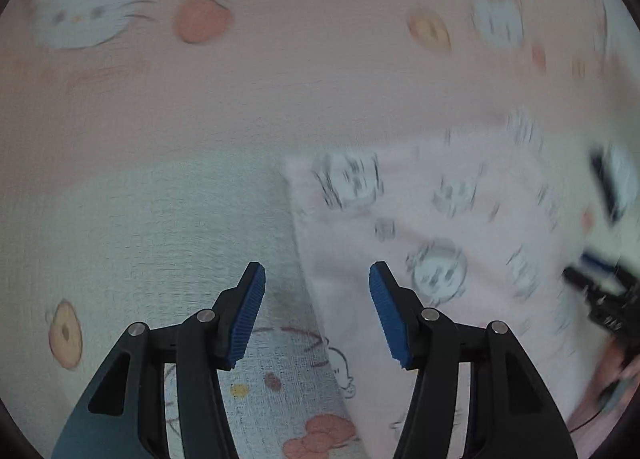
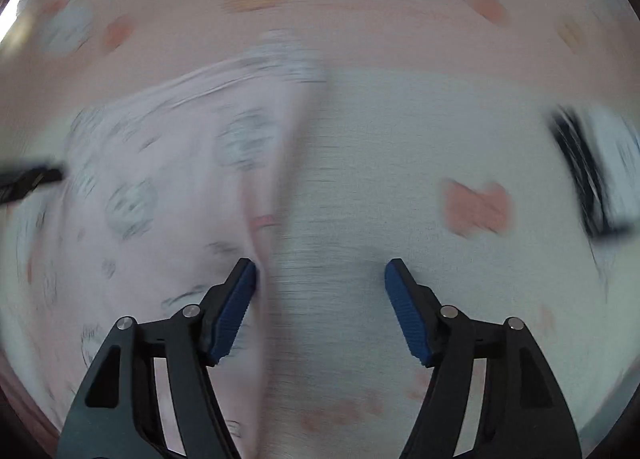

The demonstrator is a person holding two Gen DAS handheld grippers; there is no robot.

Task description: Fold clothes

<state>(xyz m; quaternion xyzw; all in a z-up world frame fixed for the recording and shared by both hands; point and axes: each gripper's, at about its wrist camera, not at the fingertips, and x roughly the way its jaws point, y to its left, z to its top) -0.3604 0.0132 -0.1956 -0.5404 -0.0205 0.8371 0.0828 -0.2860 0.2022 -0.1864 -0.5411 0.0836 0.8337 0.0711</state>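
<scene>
Left tongs (image 1: 317, 275): spread wide, nothing gripped, pointing steeply down. Pink garment (image 1: 432, 227) w/ small cartoon print lies flat on cartoon-print sheet (image 1: 200, 111); corner and left edge of garment approx. between the blue pads (image 1: 250, 315), bulk of fabric lying beyond right pad and off to the right. No pad contact visible.

Right tongs (image 2: 320, 273): also spread wide, empty, pointing steeply down. In right wrist view garment (image 2: 160, 187) lies to the left, edge running down toward left pad (image 2: 234, 315); touching or just beside, cannot tell (heavy blur). Gap betw. pads over bare pale sheet (image 2: 400, 139) only.

Black-and-white object (image 2: 592, 171) on sheet far right, apart from garment; type not identifiable. Right tongs also visible at right edge of left wrist view (image 1: 600, 291), beside garment.
</scene>
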